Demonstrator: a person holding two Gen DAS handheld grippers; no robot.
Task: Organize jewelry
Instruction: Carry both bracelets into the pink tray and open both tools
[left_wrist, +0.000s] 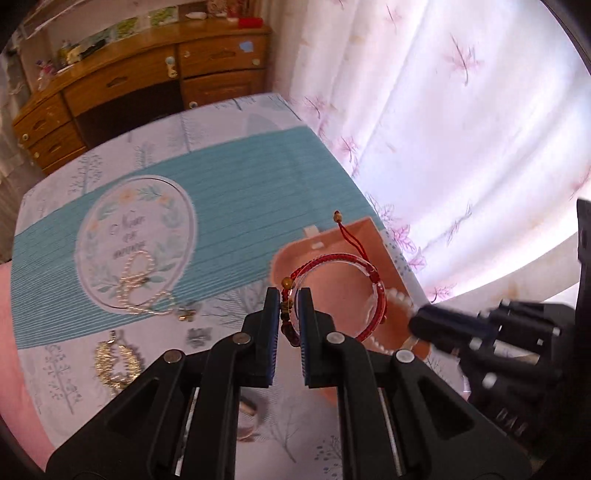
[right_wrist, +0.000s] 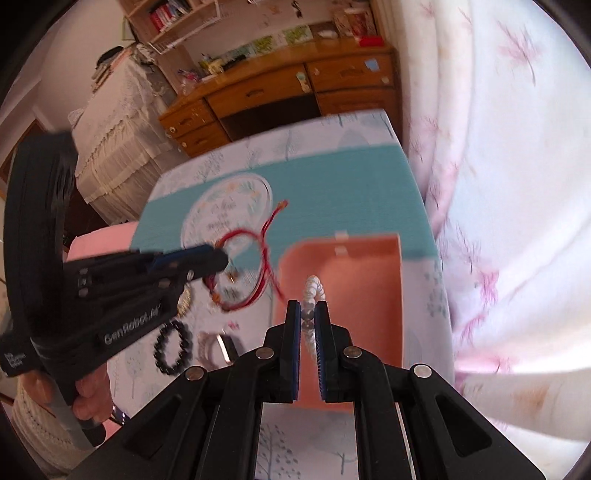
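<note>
My left gripper (left_wrist: 289, 295) is shut on a red cord bracelet (left_wrist: 347, 262) with brown beads and holds it above the near left part of an open pink jewelry box (left_wrist: 354, 240). The bracelet also shows in the right wrist view (right_wrist: 255, 258), blurred. My right gripper (right_wrist: 308, 306) is shut on a white bead bracelet (right_wrist: 314, 288) over the pink box (right_wrist: 362, 280). In the left wrist view the right gripper (left_wrist: 424, 325) is at the box's right side, with the white beads (left_wrist: 397, 297) beside it.
On the table lie a pearl necklace (left_wrist: 140, 284), a gold chain (left_wrist: 110, 362), a black bead bracelet (right_wrist: 173, 349) and a pale bangle (right_wrist: 212, 349). A teal placemat (left_wrist: 236, 206) covers the middle. A curtain (left_wrist: 461, 129) hangs right, a wooden desk (left_wrist: 147, 85) stands behind.
</note>
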